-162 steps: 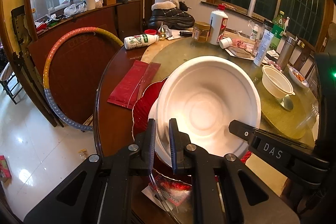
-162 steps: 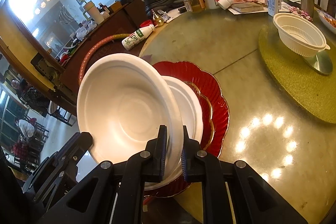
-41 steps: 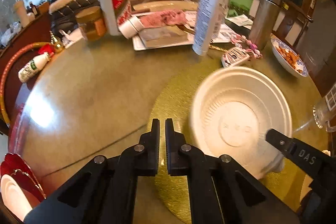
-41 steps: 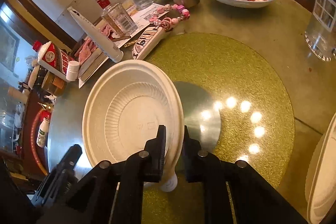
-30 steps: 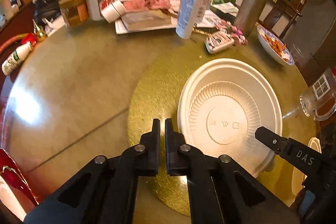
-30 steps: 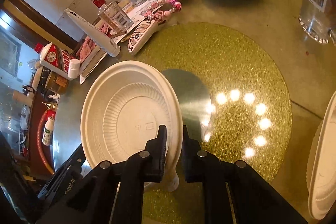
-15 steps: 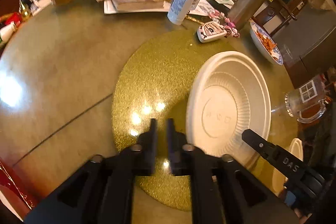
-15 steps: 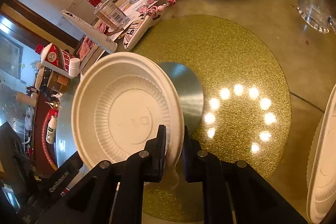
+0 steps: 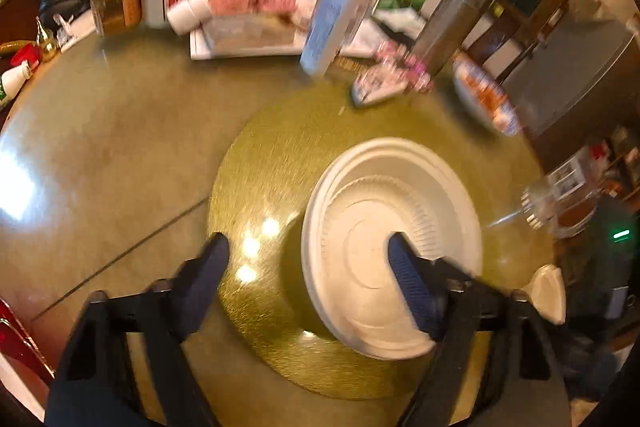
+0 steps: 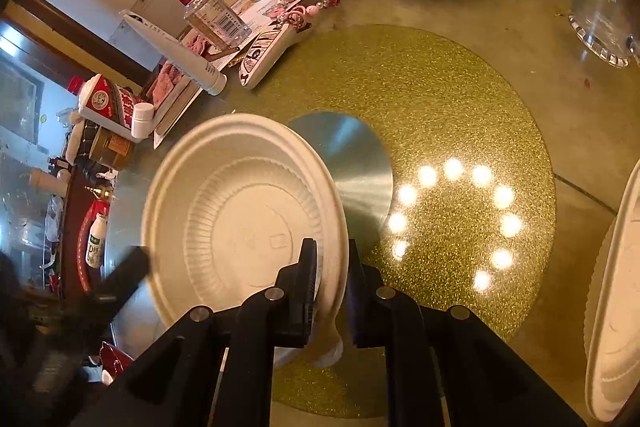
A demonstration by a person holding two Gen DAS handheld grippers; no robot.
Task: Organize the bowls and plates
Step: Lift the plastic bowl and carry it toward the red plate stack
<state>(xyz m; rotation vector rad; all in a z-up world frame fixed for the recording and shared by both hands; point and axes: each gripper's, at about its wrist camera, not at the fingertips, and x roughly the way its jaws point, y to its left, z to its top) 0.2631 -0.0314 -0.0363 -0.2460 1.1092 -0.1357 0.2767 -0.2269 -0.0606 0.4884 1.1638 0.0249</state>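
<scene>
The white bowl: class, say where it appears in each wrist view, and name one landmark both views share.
Left wrist: white bowl lower right of centre, on the gold mat.
Right wrist: lower left of centre, its rim between the right gripper fingers.
Shared landmark: the gold mat.

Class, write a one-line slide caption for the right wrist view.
Right hand-held gripper clamps the rim of a white disposable bowl above a glittery gold mat on a cluttered table.
</scene>
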